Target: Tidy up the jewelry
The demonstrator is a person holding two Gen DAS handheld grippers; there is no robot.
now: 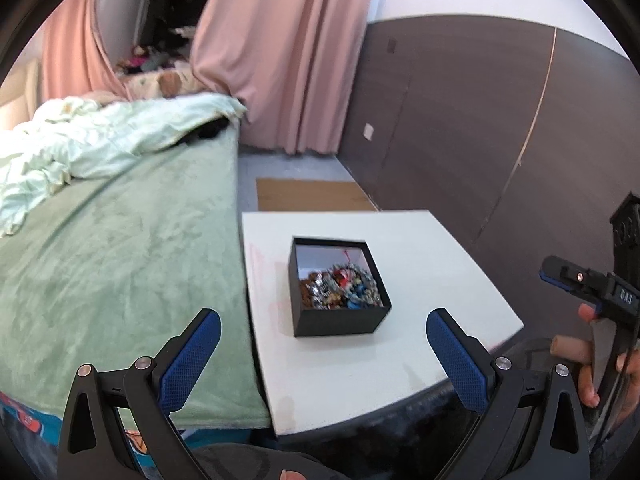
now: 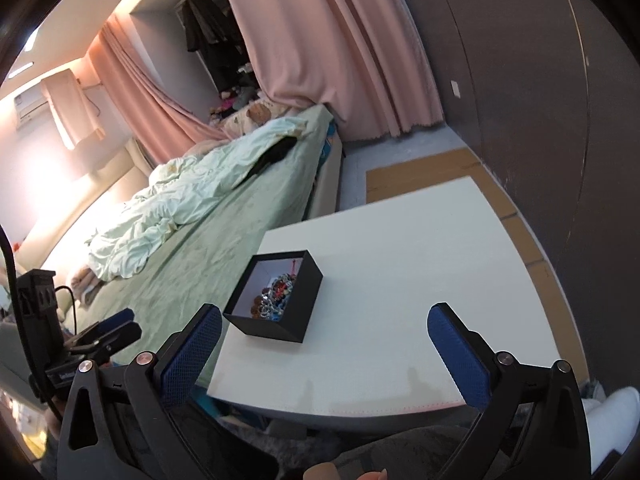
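A black open box (image 1: 338,322) sits on a small white table (image 1: 420,276). It holds a tangled heap of colourful jewelry (image 1: 340,286). My left gripper (image 1: 323,354) is open and empty, just in front of the box and above the table's near edge. The right gripper shows at the right edge of the left wrist view (image 1: 572,280). In the right wrist view the box (image 2: 280,312) stands at the table's (image 2: 420,280) left part with the jewelry (image 2: 276,294) inside. My right gripper (image 2: 325,346) is open and empty, to the near right of the box.
A bed with a green cover (image 1: 120,260) and a crumpled pale quilt (image 1: 80,148) touches the table's left side. Pink curtains (image 1: 288,52) hang behind. A dark panelled wall (image 1: 480,128) runs along the right. Cardboard (image 1: 312,196) lies on the floor beyond the table.
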